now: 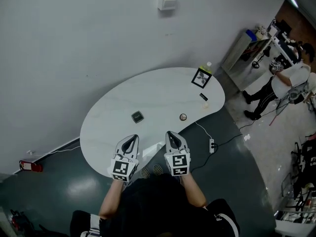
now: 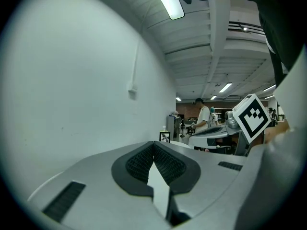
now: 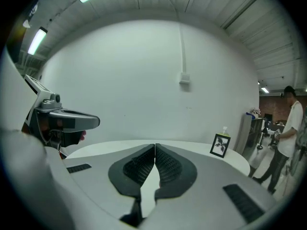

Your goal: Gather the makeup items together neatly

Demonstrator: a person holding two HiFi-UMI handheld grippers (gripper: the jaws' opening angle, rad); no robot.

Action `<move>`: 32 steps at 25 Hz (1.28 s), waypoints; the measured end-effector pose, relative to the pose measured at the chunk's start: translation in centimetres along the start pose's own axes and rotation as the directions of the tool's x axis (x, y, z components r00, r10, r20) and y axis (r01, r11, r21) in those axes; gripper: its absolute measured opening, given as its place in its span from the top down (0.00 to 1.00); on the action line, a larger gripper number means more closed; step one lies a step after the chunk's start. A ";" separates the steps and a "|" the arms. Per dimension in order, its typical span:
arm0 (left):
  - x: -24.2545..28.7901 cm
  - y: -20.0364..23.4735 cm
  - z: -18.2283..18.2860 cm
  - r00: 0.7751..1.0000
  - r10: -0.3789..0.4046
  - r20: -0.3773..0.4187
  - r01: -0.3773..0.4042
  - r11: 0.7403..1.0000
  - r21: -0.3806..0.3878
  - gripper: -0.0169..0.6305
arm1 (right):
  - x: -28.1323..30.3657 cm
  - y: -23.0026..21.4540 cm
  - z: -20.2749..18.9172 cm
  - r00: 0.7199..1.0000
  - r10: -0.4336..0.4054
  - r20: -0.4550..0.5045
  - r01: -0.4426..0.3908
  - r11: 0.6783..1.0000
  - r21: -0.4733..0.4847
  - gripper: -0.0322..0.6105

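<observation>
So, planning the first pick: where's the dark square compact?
In the head view the compact lies on the table, left of the small round item and just beyond the left gripper.

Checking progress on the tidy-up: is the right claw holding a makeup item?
No, the right claw is shut tight with nothing caught in it.

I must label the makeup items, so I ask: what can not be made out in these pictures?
- Head view: the dark square item, the small round item and the short dark stick on the table are too small to identify.
- Both gripper views: these three are hidden behind the left gripper and right gripper bodies.
- Head view: the bottle is partly hidden behind the picture frame.
</observation>
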State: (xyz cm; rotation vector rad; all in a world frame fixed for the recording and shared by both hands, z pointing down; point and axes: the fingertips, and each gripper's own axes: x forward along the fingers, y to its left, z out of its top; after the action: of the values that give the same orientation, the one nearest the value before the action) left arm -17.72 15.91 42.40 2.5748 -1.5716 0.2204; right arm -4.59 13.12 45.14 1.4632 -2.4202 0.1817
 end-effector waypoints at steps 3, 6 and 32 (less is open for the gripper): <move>1.2 -1.2 -0.9 0.998 -0.070 -0.003 0.070 0.997 0.008 0.95 | -0.8 -1.9 -1.2 0.998 -0.066 -0.008 0.066 0.998 0.018 0.90; 2.8 -2.2 -1.4 0.992 -0.125 -0.011 0.125 0.992 0.006 0.95 | -1.4 -4.0 -2.7 0.990 -0.134 -0.038 0.135 0.990 0.029 0.90; 24.2 -9.1 -6.8 0.976 -0.079 -0.204 0.062 0.994 -0.091 0.95 | 9.3 -22.8 -11.4 0.969 0.025 -0.245 -0.014 0.999 0.047 0.90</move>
State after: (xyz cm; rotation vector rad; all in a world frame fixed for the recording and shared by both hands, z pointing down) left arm 0.81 0.12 53.36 2.4482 -1.3845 0.3933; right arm 13.68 -2.47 57.79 1.3472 -2.2446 0.4002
